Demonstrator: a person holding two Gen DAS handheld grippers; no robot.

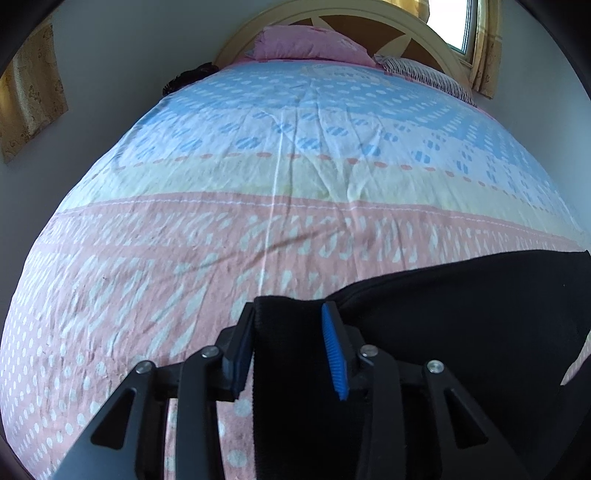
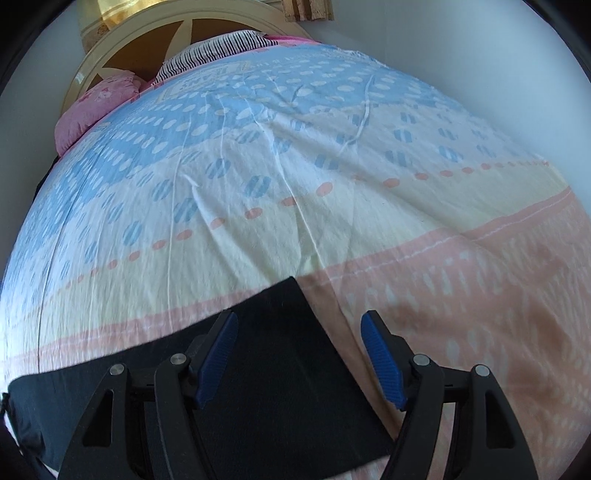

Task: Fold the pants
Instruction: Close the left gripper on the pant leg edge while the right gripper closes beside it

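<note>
Black pants (image 1: 461, 314) lie on the patterned bedspread (image 1: 258, 184) near the foot of the bed. In the left wrist view a thick end of the pants, with a band-like edge, passes between the blue pads of my left gripper (image 1: 288, 317); the jaws stand partly apart around the cloth, and I cannot tell if they pinch it. In the right wrist view the pants (image 2: 288, 369) lie flat with a squared corner pointing up the bed. My right gripper (image 2: 299, 325) is open, its blue pads (image 2: 380, 358) wide apart above the cloth.
The bedspread (image 2: 295, 166) is pink, yellow and blue, with wrinkles. A pink pillow (image 1: 310, 46) and a striped pillow (image 1: 428, 74) lie at the curved headboard (image 1: 424, 29). A window with gold curtains (image 1: 487, 44) is at the far right. White walls flank the bed.
</note>
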